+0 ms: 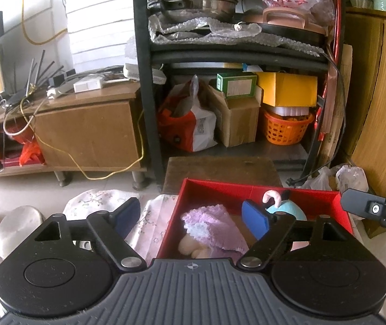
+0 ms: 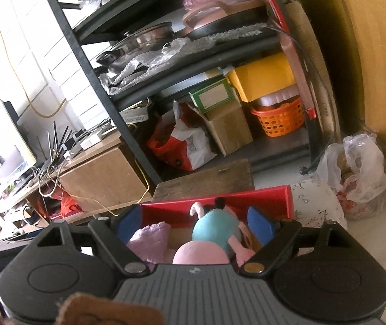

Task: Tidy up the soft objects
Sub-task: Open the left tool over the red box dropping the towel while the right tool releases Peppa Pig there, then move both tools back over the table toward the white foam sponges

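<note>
A red box (image 1: pixel 247 189) stands on a floral cloth (image 1: pixel 98 200) on the floor. In it lie a soft doll in fuzzy purple cloth (image 1: pixel 214 224) and a plush with a pale blue body (image 1: pixel 287 211) and pink limbs. My left gripper (image 1: pixel 193 216) is open above the box's left wall, one finger outside it and one inside, with the purple doll below the gap. My right gripper (image 2: pixel 194 224) is open over the box (image 2: pixel 220 197), the blue plush (image 2: pixel 214 227) lying between its fingers and the pads off it. The purple doll (image 2: pixel 149 238) lies to the left.
Behind the box lies a wooden board (image 1: pixel 220 168), then a black shelf rack (image 1: pixel 141 81) packed with boxes, bags and an orange basket (image 1: pixel 285 130). Plastic bags (image 2: pixel 355 168) sit at the right by a wooden cabinet (image 1: pixel 382 94). A white round object (image 1: pixel 16 224) is at the left.
</note>
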Action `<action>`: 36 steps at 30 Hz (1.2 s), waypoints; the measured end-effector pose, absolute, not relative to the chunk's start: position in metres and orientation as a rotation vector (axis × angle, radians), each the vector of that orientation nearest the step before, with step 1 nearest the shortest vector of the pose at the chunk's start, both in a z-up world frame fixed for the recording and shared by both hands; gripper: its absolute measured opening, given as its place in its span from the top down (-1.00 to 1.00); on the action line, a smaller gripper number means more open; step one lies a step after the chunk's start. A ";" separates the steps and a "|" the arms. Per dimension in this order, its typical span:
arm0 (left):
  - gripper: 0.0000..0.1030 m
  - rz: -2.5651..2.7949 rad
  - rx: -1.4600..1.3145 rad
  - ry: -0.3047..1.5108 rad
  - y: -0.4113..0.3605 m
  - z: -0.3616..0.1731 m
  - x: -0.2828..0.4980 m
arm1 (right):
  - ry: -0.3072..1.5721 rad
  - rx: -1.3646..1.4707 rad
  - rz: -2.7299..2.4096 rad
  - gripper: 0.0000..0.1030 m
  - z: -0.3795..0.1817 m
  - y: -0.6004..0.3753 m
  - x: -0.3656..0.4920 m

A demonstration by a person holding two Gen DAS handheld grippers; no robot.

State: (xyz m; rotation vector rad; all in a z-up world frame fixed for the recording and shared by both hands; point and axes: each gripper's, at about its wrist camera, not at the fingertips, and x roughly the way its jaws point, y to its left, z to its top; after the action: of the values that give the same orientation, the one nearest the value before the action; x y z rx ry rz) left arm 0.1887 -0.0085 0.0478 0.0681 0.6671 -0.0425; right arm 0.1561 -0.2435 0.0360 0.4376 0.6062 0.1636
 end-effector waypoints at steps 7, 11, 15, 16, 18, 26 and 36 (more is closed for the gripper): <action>-0.64 -0.053 0.093 0.668 -0.011 0.048 0.182 | 0.613 0.414 0.164 -0.17 0.036 -0.240 0.149; -0.66 -0.067 0.121 0.675 -0.013 0.045 0.176 | 0.612 0.416 0.159 -0.18 0.037 -0.242 0.144; -0.68 -0.091 0.161 0.695 -0.013 0.041 0.168 | 0.616 0.409 0.161 -0.18 0.037 -0.243 0.137; -0.70 -0.100 0.169 0.704 -0.012 0.039 0.166 | 0.619 0.404 0.162 -0.19 0.037 -0.242 0.135; -0.71 -0.123 0.178 0.726 -0.009 0.036 0.162 | 0.623 0.395 0.165 -0.19 0.036 -0.241 0.132; -0.72 -0.149 0.203 0.800 0.004 0.022 0.145 | 0.639 0.384 0.179 -0.20 0.036 -0.238 0.122; -0.72 -0.147 0.234 0.894 0.029 0.005 0.117 | 0.698 0.336 0.232 -0.20 0.026 -0.224 0.106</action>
State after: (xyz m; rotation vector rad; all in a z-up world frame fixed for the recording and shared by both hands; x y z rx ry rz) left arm 0.1173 0.0289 0.0053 0.2343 0.8936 -0.1474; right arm 0.1058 -0.2242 0.0256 0.3363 0.6983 0.2323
